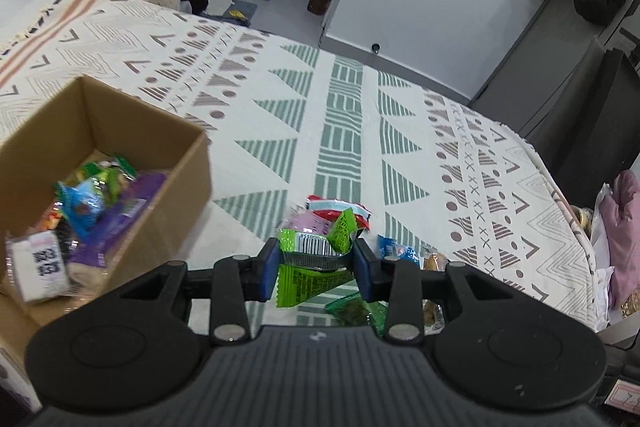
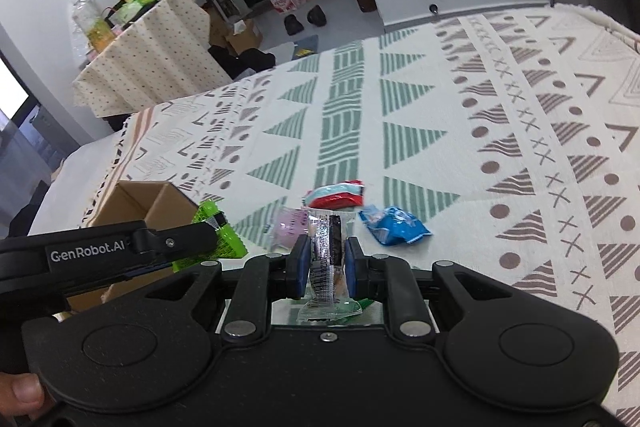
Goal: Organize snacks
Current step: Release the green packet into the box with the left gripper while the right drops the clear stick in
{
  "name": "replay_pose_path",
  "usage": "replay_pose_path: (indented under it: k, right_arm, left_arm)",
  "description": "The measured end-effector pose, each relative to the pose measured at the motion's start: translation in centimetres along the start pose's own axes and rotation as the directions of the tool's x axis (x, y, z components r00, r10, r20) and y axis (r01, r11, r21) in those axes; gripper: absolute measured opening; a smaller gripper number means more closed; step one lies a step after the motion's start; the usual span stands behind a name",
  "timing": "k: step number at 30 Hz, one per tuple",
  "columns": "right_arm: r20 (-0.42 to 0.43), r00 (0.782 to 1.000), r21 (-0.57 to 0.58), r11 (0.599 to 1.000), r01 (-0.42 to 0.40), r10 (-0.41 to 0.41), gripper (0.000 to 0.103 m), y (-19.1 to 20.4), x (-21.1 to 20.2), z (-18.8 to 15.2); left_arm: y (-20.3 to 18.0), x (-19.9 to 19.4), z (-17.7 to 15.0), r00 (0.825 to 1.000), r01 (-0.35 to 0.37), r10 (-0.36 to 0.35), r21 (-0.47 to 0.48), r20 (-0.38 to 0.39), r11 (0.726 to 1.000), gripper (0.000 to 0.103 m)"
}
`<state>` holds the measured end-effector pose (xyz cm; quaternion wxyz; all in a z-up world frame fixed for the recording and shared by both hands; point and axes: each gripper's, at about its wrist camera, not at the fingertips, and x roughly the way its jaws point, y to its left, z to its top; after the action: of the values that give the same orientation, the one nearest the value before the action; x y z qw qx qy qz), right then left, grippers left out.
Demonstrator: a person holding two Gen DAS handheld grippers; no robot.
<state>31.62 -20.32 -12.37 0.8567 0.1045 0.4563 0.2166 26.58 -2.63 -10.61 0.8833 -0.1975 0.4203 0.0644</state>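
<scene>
A crinkled bright-green foil snack packet with a barcode (image 1: 316, 259) is clamped between the blue pads of the left tool (image 1: 315, 261), lifted off the patterned cloth-covered tabletop (image 1: 344, 131); the right tool (image 2: 324, 263) is closed on a clear plastic-wrapped snack bar with a dark centre (image 2: 326, 251), likewise held above the cloth. Both are mid-carry, so the step in hand looks like transport to the open brown cardboard box (image 1: 120, 131), which sits to the left and already holds a jumble of wrapped snacks. The left tool is near the box's right wall and probably needs to swing left over the rim before letting go. A red-and-white packet (image 2: 338, 195), a blue packet (image 2: 394, 225) and a pale pink packet (image 2: 290, 227) remain loose on the cloth just beyond.
</scene>
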Motion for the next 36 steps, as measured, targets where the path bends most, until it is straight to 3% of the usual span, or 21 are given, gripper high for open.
replay_pose_path:
  k: [20, 36]
  right_arm:
    - [0.059, 0.998, -0.090, 0.996, 0.002, 0.003, 0.018, 5.3, -1.7, -0.7]
    - [0.074, 0.997, -0.162, 0.986, 0.029, -0.017, 0.018, 10.1, -1.1, -1.4]
  left_arm:
    - [5.8, -6.3, 0.6, 0.997, -0.026, 0.030, -0.055, 0.076, 0.998, 0.038]
    - [13.4, -9.7, 1.5, 0.992, -0.069, 0.083, -0.145, 0.097, 0.987, 0.038]
